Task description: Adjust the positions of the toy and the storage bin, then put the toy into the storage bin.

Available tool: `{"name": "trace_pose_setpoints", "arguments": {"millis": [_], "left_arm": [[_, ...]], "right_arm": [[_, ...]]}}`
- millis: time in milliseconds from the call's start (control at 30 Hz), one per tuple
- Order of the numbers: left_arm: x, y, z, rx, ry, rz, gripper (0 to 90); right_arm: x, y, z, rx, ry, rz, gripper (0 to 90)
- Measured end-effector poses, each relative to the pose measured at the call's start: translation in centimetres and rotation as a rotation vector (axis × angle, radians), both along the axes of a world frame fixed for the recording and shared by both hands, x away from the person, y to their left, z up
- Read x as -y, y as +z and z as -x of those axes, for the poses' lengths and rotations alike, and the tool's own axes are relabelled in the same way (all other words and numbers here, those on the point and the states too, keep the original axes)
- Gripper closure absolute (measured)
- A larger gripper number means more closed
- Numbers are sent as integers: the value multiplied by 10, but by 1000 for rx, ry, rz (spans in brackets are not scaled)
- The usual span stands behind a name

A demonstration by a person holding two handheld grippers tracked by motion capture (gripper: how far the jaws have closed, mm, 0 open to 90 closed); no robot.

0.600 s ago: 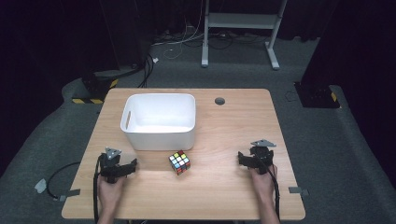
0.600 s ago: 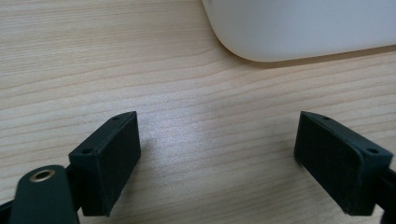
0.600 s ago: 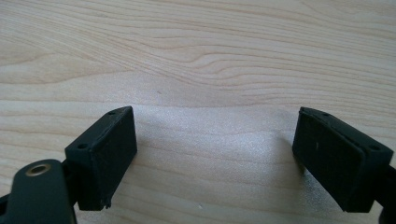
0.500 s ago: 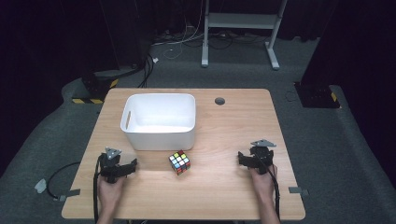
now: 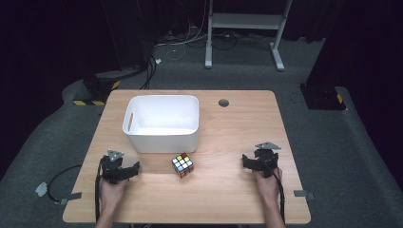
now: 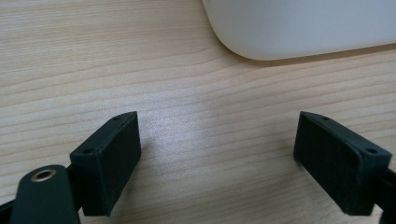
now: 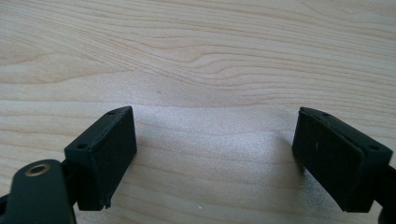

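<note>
Nothing had shifted since the earlier high view: both hands sat where they had been, and the cube and bin lay as before. I read this as the very start of the work, with no reach begun. Going by size, the tabletop (image 5: 237, 123) carried one white bin (image 5: 162, 122) toward its far left, empty as far as I could see, and one colour cube (image 5: 183, 165) just in front of the bin's near right corner, apart from it and roughly midway between my two hands. My left gripper (image 5: 130, 170) rested low at the near left, its fingers (image 6: 109, 161) spread wide over bare wood with nothing between them, the bin's rounded corner just ahead in the left gripper view. My right gripper (image 5: 248, 161) rested at the near right, its fingers (image 7: 105, 156) likewise spread and empty. I judged the next move to be a reach inward to the cube by one gripper, squaring the fingers to two opposite faces before closing, then a lift over the bin's wall. Count: one tabletop, one bin, one cube, two grippers.
</note>
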State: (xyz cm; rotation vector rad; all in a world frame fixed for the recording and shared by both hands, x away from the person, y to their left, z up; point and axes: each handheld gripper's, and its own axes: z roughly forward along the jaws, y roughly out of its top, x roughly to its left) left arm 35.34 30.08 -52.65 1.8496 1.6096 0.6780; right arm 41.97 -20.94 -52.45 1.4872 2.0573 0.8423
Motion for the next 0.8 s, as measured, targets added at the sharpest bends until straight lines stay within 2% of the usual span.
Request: {"name": "trace_pose_setpoints", "arguments": {"millis": [133,367,500,600,800], "left_arm": [[0,1,1,0,1,13,149],[-1,6,5,26,3,33,148],[-1,7,6,24,2,52,147],[1,7,7,19,-6,54,147],[8,11,11,36,-29,53,146]], "right_arm": [[0,0,0,0,0,0,136],[0,0,0,0,0,0,136],[0,0,0,0,0,0,136],[0,0,0,0,1,1,136],[0,0,0,3,3,4,141]]}}
